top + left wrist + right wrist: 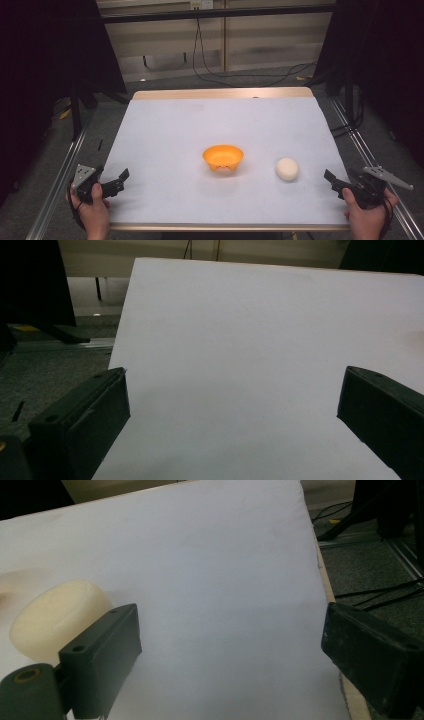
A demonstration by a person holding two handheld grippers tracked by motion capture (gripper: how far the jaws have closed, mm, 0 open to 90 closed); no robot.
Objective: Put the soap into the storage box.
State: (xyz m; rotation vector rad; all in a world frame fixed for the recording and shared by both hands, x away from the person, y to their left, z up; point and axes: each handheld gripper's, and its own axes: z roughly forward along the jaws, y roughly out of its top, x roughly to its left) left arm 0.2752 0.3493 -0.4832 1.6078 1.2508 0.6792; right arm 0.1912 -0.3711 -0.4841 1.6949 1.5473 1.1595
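An orange bowl [223,157] stands upright near the middle of the white table [210,125]. To its right lies a cream round lump [287,169], which also sits just beyond the left jaw in the right gripper view [55,617]. My left gripper [117,181] rests at the table's front left corner, jaws wide apart with bare table between them [232,405]. My right gripper [334,181] is at the front right edge, a short way right of the lump, jaws apart and holding nothing [230,645].
Metal rails [60,175] run along both sides of the table. Dark curtains and stands flank it. Cables [240,75] trail over the floor behind the far edge. The table's wooden rim [220,93] shows at the back.
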